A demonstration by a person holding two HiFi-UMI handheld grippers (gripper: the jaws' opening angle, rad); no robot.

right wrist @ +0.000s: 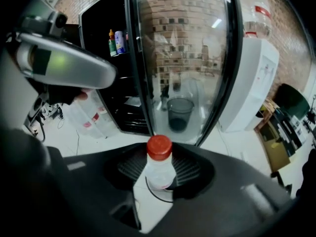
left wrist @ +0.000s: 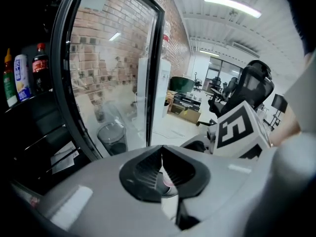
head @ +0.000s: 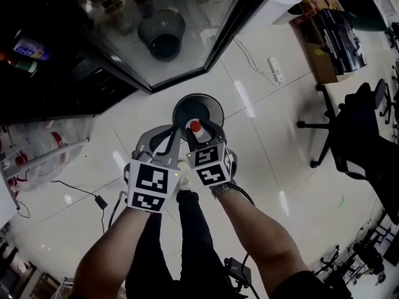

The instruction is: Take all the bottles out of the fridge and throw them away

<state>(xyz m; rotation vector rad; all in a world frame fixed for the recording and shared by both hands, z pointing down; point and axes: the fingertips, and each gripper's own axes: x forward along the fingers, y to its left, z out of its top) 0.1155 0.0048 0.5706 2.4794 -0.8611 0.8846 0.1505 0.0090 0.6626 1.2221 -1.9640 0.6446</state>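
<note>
While the right gripper [right wrist: 159, 179] clamps its ribbed pads on the body, a small clear bottle [right wrist: 159, 163] with a red cap stands upright between the jaws, with the cap poking above them. Seen from the head view, the bottle hangs directly over the mouth of the round dark bin [head: 215, 104] on the pale floor. Just left of the bin's centre, the left gripper [left wrist: 162, 172] has its jaws closed together on nothing. Beyond the bin, more bottles [left wrist: 22, 78] stand on a shelf of the open fridge [left wrist: 39, 127].
</note>
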